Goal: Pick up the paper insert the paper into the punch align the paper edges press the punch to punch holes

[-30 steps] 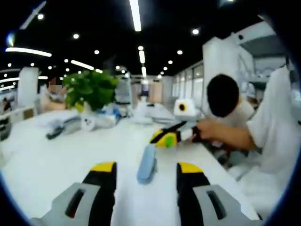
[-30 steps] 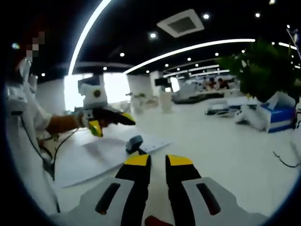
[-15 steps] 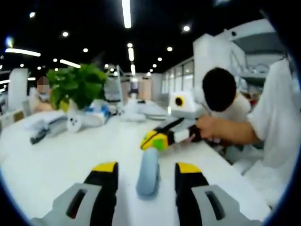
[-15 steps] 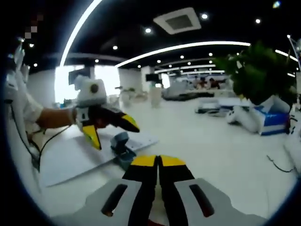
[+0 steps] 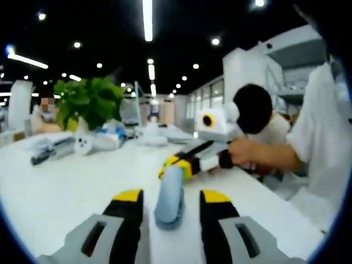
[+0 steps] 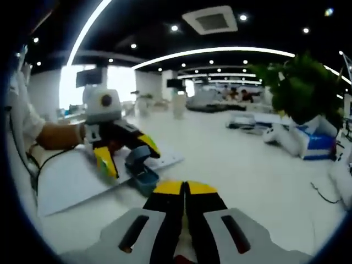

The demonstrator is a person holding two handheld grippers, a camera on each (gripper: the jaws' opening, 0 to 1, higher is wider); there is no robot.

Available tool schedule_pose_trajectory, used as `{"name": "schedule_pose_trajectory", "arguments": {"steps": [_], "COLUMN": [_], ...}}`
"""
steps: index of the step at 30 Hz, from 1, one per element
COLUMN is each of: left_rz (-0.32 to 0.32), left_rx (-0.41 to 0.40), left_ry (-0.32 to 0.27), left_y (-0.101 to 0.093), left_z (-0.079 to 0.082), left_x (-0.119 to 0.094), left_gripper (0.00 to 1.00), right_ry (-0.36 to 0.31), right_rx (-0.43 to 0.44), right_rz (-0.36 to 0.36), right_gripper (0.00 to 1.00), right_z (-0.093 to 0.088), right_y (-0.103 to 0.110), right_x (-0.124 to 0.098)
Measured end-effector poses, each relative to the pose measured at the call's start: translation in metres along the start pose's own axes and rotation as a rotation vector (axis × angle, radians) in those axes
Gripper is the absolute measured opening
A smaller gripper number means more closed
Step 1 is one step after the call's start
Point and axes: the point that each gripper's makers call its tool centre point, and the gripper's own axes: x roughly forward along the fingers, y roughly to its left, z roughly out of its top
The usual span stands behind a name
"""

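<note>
Straddling the blue-grey punch (image 5: 169, 197), the left gripper (image 5: 170, 206) has its yellow-tipped jaws apart, one on each side of the punch, which stands on the white tabletop (image 5: 66, 181). Whether the pads touch the punch cannot be told. In the right gripper view the same left gripper (image 6: 127, 159) comes in from the left, held in a hand (image 6: 58, 135) with the forearm level above the tabletop's near edge; its jaws angle downward and spread around the punch (image 6: 140, 168). The punch sits at the edge of a white sheet of paper (image 6: 71, 179) lying flat near that edge of the tabletop (image 6: 247, 159).

The right gripper (image 6: 186, 190) has its jaws pressed together with nothing between them, pointing across the tabletop just beside the punch. In the left gripper view it (image 5: 179, 162) shows just beyond the punch, gripped by a hand (image 5: 245, 151) with the arm reaching in from the right, sleeve white.

Farther off: a green potted plant (image 5: 88, 102) and a blue and white box (image 6: 311, 144) toward the far side of the tabletop.
</note>
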Motion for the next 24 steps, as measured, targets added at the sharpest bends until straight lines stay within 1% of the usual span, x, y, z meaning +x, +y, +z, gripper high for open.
{"name": "schedule_pose_trajectory", "arguments": {"steps": [3, 6, 8, 11, 13, 16, 19, 21, 24], "left_rz": [-0.001, 0.005, 0.024, 0.021, 0.016, 0.012, 0.015, 0.018, 0.020], "left_rx": [0.022, 0.042, 0.058, 0.058, 0.056, 0.063, 0.064, 0.063, 0.065], "left_ry": [0.022, 0.042, 0.060, 0.058, 0.054, 0.053, 0.052, 0.052, 0.052], "left_y": [-0.002, -0.001, 0.002, 0.001, 0.000, 0.000, 0.000, 0.001, 0.000], "left_z": [-0.005, -0.008, -0.011, -0.011, -0.010, -0.010, -0.010, -0.010, -0.010], "left_x": [0.002, 0.004, 0.005, 0.005, 0.005, 0.006, 0.006, 0.006, 0.007], "left_gripper": [0.47, 0.46, 0.46, 0.44, 0.43, 0.41, 0.41, 0.41, 0.41], "right_ry": [0.001, 0.038, 0.055, 0.052, 0.061, 0.068, 0.075, 0.078, 0.080], "right_rx": [0.019, 0.007, -0.006, 0.012, -0.004, -0.030, -0.014, -0.010, -0.038], "right_rz": [0.002, 0.010, 0.012, 0.026, 0.030, 0.017, -0.019, -0.028, -0.022], "right_gripper": [0.05, 0.05, 0.05, 0.05, 0.05, 0.05, 0.05, 0.05, 0.05], "right_z": [0.000, -0.007, -0.010, -0.008, -0.010, -0.011, -0.012, -0.013, -0.014], "right_y": [0.000, 0.003, 0.004, 0.007, 0.010, 0.008, 0.004, 0.008, 0.013], "right_x": [0.000, 0.004, 0.006, 0.006, 0.008, 0.008, 0.004, 0.002, 0.004]}}
